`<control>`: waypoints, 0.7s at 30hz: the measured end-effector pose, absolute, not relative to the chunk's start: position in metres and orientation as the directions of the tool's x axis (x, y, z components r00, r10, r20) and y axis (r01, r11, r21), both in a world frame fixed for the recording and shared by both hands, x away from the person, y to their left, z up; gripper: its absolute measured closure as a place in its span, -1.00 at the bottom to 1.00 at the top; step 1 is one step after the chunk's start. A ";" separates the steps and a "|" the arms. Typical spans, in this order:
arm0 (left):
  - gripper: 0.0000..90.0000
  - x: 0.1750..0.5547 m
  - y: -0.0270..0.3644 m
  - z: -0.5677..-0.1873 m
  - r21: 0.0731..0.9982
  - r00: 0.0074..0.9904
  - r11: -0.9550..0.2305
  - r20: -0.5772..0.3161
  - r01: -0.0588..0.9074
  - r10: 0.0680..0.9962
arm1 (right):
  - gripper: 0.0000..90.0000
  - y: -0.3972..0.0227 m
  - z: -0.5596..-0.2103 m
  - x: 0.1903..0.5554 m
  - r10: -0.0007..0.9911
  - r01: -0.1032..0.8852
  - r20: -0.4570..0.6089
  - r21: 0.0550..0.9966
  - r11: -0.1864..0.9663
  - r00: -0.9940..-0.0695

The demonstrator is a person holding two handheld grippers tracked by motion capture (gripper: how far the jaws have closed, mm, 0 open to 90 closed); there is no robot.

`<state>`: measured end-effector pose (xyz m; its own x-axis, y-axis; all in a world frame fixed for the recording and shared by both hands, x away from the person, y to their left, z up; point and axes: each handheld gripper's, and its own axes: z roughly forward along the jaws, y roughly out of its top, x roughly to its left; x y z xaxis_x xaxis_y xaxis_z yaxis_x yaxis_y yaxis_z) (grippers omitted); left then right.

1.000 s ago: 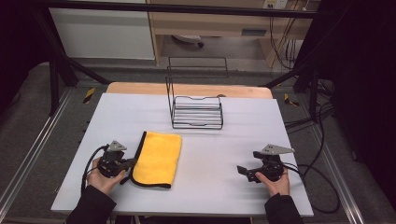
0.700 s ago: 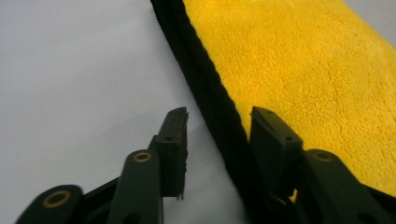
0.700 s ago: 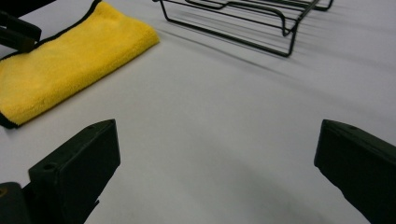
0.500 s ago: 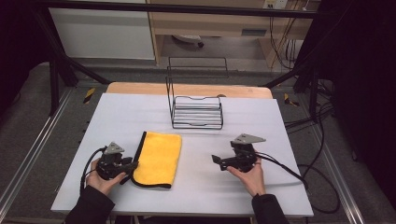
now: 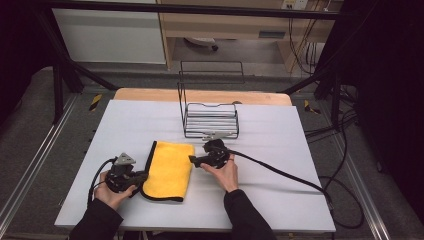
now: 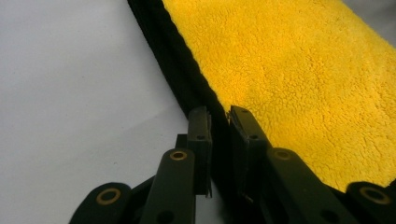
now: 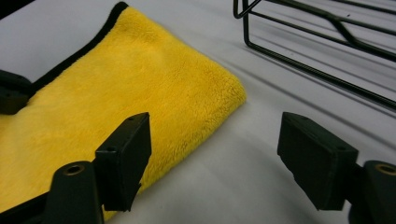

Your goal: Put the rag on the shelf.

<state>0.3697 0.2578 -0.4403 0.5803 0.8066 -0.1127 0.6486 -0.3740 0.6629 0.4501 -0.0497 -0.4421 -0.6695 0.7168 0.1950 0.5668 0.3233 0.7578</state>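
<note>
Cloth (image 5: 168, 170) lies between left gripper (image 5: 141, 177) and right gripper (image 5: 192, 159).

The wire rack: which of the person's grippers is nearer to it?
Right. The right gripper sits just in front of the wire rack, at the yellow cloth's right edge; the left gripper is at the cloth's left edge, farther away.

One yellow cloth (image 5: 168, 170), one wire rack (image 5: 210, 120).

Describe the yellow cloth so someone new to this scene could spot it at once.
On the white table, look in front of the black wire rack, toward the person. The yellow cloth lies folded flat there, the only brightly coloured thing, with a black trim along its left edge.
</note>
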 end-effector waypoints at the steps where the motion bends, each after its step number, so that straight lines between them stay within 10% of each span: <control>1: 0.75 0.370 0.258 -0.440 0.663 0.581 -0.373 -0.114 0.649 0.806 | -0.24 -0.041 -0.448 0.456 0.722 0.581 0.203 0.747 0.323 -0.662; 14: 0.76 0.371 0.259 -0.440 0.663 0.577 -0.363 -0.128 0.654 0.806 | 0.75 -0.025 -0.456 0.454 0.733 0.665 0.312 0.705 0.247 -0.604; 21: 0.73 0.371 0.261 -0.441 0.670 0.557 -0.329 -0.153 0.666 0.816 | 0.86 -0.029 -0.446 0.451 0.734 0.655 0.305 0.715 0.244 -0.607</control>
<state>0.3707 0.2613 -0.4411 0.5569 0.8164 -0.1532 0.6659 -0.3285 0.6698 0.4505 -0.0286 -0.4462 -0.6067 0.7341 0.3050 0.6549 0.2440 0.7152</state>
